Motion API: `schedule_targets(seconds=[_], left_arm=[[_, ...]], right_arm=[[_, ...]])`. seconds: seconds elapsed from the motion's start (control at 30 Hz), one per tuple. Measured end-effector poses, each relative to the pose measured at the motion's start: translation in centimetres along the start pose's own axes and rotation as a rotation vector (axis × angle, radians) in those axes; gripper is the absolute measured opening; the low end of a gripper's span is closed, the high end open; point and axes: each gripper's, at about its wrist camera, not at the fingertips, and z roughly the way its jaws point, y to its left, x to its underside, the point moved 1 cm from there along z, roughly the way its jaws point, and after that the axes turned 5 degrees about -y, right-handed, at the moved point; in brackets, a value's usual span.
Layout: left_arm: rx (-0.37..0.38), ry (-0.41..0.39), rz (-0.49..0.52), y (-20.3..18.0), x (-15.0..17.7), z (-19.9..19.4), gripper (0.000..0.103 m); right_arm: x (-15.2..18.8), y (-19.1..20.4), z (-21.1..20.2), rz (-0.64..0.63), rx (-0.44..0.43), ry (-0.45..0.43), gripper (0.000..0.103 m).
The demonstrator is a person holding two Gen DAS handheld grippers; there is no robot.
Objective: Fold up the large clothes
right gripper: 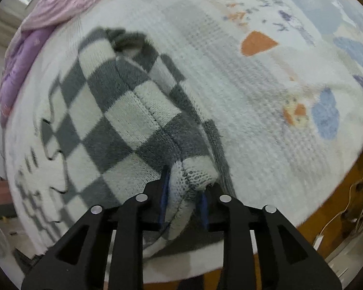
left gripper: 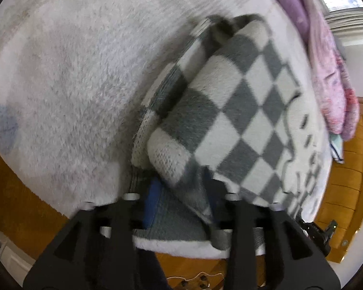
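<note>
A grey and white checkered knit garment point(left gripper: 232, 111) lies partly folded on a white fluffy rug point(left gripper: 67, 91). My left gripper point(left gripper: 181, 193) is shut on a folded corner of it, the cloth bunched between the blue-padded fingers. In the right wrist view the same garment point(right gripper: 123, 120) runs up from my right gripper point(right gripper: 185, 191), which is shut on another thick folded edge. Both held edges are lifted slightly off the rug. The garment's far end is rolled over near the top of both views.
A purple and pink blanket point(left gripper: 326, 67) lies heaped beyond the garment, also in the right wrist view point(right gripper: 29, 55). The rug point(right gripper: 278, 77) has orange and blue printed shapes. Wooden floor point(left gripper: 17, 207) borders the rug. Metal objects point(right gripper: 351, 217) stand at the lower right.
</note>
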Motion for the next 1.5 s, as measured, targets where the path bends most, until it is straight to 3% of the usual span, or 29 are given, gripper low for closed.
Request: schedule_targets(seconds=[0.07,0.13,0.17,0.23,0.33,0.43,0.5,0.53,0.67,0.77,0.87,0.97,1.2,1.5], left_arm=[[0.038,-0.044,0.026,-0.3,0.0,-1.5,0.055],[0.052,-0.096,0.07,-0.7,-0.1,-2.8,0.063],[0.046,-0.131,0.084,-0.8,-0.2,-3.3,0.072],[0.02,-0.185,0.083,-0.9,-0.4,-3.6,0.074],[0.006,-0.201,0.037,-0.1,-1.0,-3.0,0.074],[-0.036,-0.191,0.04,0.6,-1.6,-1.3,0.075],[-0.067,-0.17,0.062,1.0,-1.8,-0.3,0.075],[-0.075,-0.157,0.069,1.2,-1.8,0.4,0.075],[-0.095,-0.167,0.052,2.1,-1.6,1.4,0.083],[-0.079,-0.178,0.044,2.4,-1.5,1.5,0.084],[-0.057,-0.19,0.04,2.8,-1.1,1.0,0.084],[-0.01,-0.155,-0.011,3.8,-0.2,1.4,0.086],[0.033,-0.119,0.016,3.0,2.1,2.1,0.086],[0.051,-0.115,0.02,2.4,3.7,2.9,0.085]], right_arm=[[0.1,0.7,-2.1,-0.029,0.084,-0.035,0.034],[0.2,1.9,-4.2,-0.081,0.171,-0.12,0.049],[0.2,2.5,-4.8,-0.109,0.183,-0.158,0.051],[0.1,5.2,-6.4,-0.186,0.216,-0.255,0.051],[0.0,9.5,-6.5,-0.267,0.09,-0.316,0.051],[0.2,14.7,-4.2,-0.365,-0.048,-0.302,0.036],[0.1,18.2,-2.2,-0.417,-0.129,-0.273,0.011],[0.1,19.7,-1.3,-0.433,-0.17,-0.257,0.006],[0.9,26.7,2.5,-0.529,-0.263,-0.192,0.001],[1.4,29.1,5.7,-0.565,-0.245,-0.131,0.001],[2.7,29.5,9.0,-0.609,-0.187,-0.069,0.001],[4.6,28.2,8.8,-0.609,-0.194,-0.072,0.0],[10.7,23.3,6.6,-0.551,-0.195,-0.058,0.0],[13.6,20.8,5.4,-0.519,-0.223,-0.064,0.0]])
